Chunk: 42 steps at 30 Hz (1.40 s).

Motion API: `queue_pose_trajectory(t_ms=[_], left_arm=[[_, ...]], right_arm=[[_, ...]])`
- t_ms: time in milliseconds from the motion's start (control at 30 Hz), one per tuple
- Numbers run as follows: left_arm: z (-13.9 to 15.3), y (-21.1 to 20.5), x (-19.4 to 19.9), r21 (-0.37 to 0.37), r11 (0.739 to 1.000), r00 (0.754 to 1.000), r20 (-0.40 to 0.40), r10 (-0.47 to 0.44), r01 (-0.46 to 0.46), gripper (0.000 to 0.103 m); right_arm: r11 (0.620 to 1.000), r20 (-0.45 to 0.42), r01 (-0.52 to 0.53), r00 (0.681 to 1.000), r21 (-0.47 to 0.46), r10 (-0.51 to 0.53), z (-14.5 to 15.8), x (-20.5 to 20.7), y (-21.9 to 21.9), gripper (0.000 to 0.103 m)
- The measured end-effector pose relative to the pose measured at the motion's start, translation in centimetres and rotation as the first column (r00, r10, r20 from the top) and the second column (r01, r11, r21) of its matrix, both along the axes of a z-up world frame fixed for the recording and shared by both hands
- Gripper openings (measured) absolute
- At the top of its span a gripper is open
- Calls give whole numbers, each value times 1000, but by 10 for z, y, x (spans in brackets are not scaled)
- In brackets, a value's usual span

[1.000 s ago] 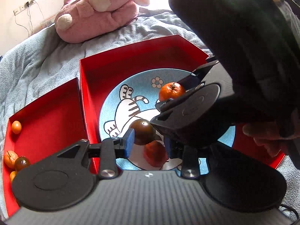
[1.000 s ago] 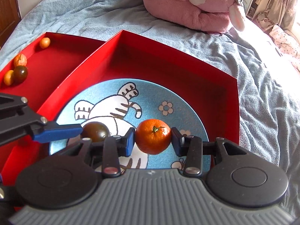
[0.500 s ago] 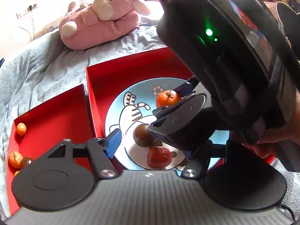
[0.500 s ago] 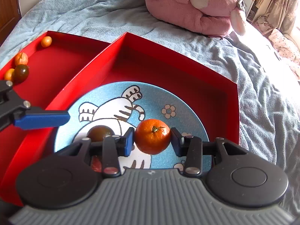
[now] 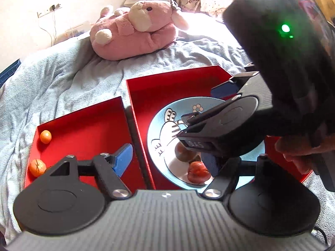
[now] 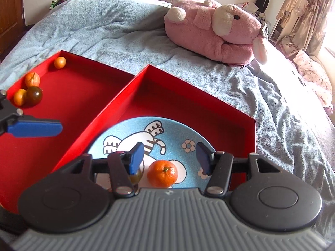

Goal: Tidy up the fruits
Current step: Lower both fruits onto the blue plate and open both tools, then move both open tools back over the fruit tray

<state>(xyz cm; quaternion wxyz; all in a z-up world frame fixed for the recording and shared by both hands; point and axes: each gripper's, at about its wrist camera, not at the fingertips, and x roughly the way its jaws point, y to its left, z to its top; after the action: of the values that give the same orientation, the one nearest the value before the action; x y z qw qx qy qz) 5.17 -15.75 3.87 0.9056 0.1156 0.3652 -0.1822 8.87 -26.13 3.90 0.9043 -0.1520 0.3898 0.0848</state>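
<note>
A blue cartoon plate [image 6: 173,129] lies in the right red tray [image 6: 188,104]. A tangerine [image 6: 162,173] sits on the plate, below my open right gripper [image 6: 169,156]. A dark tomato [image 5: 183,151] and a red fruit [image 5: 197,172] lie on the plate [image 5: 159,129] too. My left gripper [image 5: 167,163] is open and empty above the trays' divider; the right gripper's body hides its right finger. The left red tray [image 6: 69,92] holds a dark tomato [image 6: 34,95] and three small oranges [image 6: 32,79].
A pink plush toy [image 6: 211,29] lies on the blue blanket [image 6: 104,25] behind the trays. A hand [image 5: 297,150] holds the right gripper's black body [image 5: 282,62], which fills the right of the left wrist view.
My right gripper opened and let the tangerine down onto the plate, then rose. My left gripper opened wider and drew back up and to the left.
</note>
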Motion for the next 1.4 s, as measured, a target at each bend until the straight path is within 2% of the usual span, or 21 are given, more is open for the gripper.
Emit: queue_pose_trajectory(t_ms=[233, 400, 600, 900, 1033, 1200, 1400], left_arm=[[13, 42, -5, -22, 993, 993, 30, 113, -113, 77], [18, 77, -5, -17, 977, 976, 46, 213, -212, 77], [13, 120, 0, -8, 945, 943, 47, 328, -328, 77], [-9, 186, 8, -15, 879, 879, -7, 477, -477, 77], [-24, 205, 16, -12, 860, 860, -43, 509, -510, 77], [-37, 209, 22, -17, 862, 860, -72, 505, -507, 76], [-53, 217, 39, -18, 854, 849, -118, 514, -520, 76]], right_arm=[[998, 65, -45, 997, 50, 42, 22, -7, 20, 58], [991, 93, -100, 991, 88, 91, 32, -12, 40, 58], [978, 99, -179, 981, 103, 169, 38, -16, 70, 58], [955, 65, -272, 962, 120, 266, 30, -1, 120, 58], [945, 49, -298, 954, 133, 295, 21, 6, 140, 58], [939, 25, -310, 950, 150, 310, 11, 13, 149, 58], [939, -15, -307, 950, 155, 313, -3, 28, 157, 58]])
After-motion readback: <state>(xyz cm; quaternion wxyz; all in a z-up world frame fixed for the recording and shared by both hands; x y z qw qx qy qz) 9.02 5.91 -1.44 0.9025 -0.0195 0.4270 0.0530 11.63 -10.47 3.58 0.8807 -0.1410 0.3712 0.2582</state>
